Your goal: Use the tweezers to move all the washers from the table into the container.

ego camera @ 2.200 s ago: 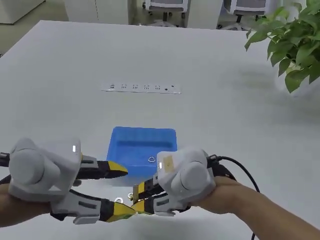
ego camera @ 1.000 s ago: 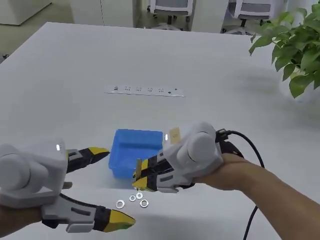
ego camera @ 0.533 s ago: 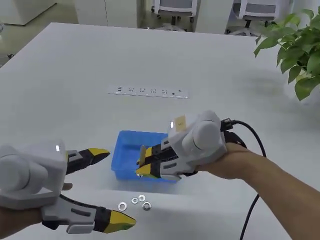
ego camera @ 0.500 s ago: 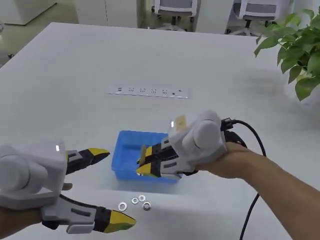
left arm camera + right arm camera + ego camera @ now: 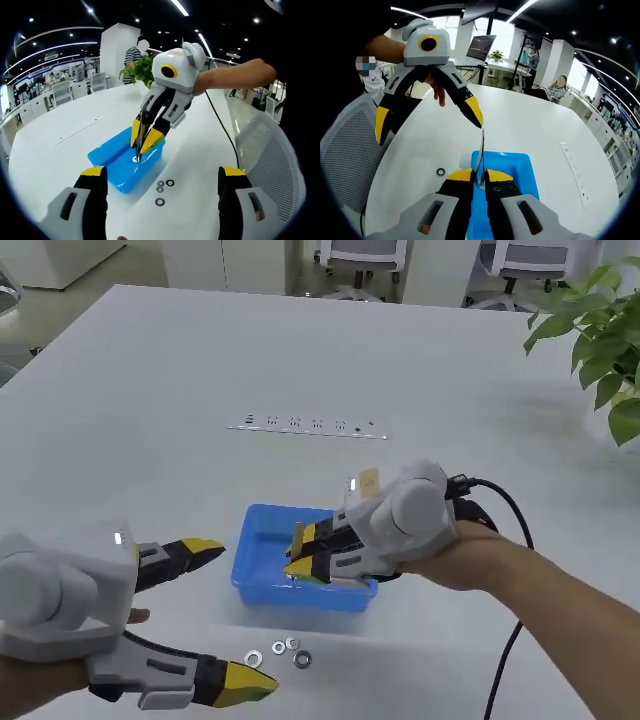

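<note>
Right gripper [image 5: 300,553] has come up off the loose washers [image 5: 279,648] and across to the container [image 5: 300,598]. It now sits over the near half of the bin, jaws closed tight on the tweezers [image 5: 481,150], whose tips point down inside the blue walls. The left gripper view shows a small ring at the tips, low in the bin; probably a washer being delivered, but it is too small to tell whether it is still pinched or already lying on the floor. I read this as the drop step of one transfer. A few washers, three or four, still lie on the table [image 5: 450,390] just in front of the container's near wall, so the task is partly done. Left gripper [image 5: 238,620] hangs with jaws spread wide and nothing in them; its lower jaw tip is just beside the washer cluster. Room: the washers sit in a narrow strip between the bin wall and the near table edge, with the left jaw crowding one side, so the return pass is best made from above. Beyond the bin the table is open as far as the power strip [image 5: 305,425]; the plant [image 5: 600,330] is well apart.
</note>
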{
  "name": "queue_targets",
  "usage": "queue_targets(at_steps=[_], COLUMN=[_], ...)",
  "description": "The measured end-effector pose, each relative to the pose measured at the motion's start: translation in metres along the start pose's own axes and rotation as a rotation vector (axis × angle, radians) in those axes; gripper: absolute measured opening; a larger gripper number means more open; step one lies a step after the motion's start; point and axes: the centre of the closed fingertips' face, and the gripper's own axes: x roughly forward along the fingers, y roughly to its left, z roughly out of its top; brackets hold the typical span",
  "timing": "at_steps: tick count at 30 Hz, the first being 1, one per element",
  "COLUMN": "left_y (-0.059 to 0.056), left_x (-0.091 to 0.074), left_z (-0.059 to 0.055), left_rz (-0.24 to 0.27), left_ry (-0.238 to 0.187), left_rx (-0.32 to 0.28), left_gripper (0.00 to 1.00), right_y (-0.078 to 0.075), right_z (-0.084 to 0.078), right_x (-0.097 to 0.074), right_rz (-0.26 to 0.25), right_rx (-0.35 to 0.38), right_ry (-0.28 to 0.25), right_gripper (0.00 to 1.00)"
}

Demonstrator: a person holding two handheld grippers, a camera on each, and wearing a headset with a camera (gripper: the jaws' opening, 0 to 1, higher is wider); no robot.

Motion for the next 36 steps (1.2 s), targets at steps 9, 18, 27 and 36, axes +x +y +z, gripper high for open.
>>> queue_targets(at_steps=[9, 18, 27, 36], left_y=[0.006, 0.015, 0.022, 0.031], left_x=[0.001, 0.005, 0.011, 0.017], left_z=[0.0, 0.001, 0.005, 0.004], left_rz=[0.006, 0.006, 0.002, -0.011], left_ry=[0.005, 0.004, 0.007, 0.019], left_rx=[-0.008, -0.008, -0.002, 0.019], left_gripper=[0.96, 0.94, 0.9, 0.81], right_y=[-0.008, -0.014, -0.019, -0.018], right_z=[-0.013, -0.025, -0.034, -0.04], right_x=[0.011, 0.019, 0.026, 0.031], right_rz=[0.008, 0.015, 0.021, 0.031], right_rx=[-0.003, 0.013, 0.043, 0.053], right_ry=[0.019, 0.029, 0.031, 0.04], right_gripper=[0.1, 0.1, 0.1, 0.1])
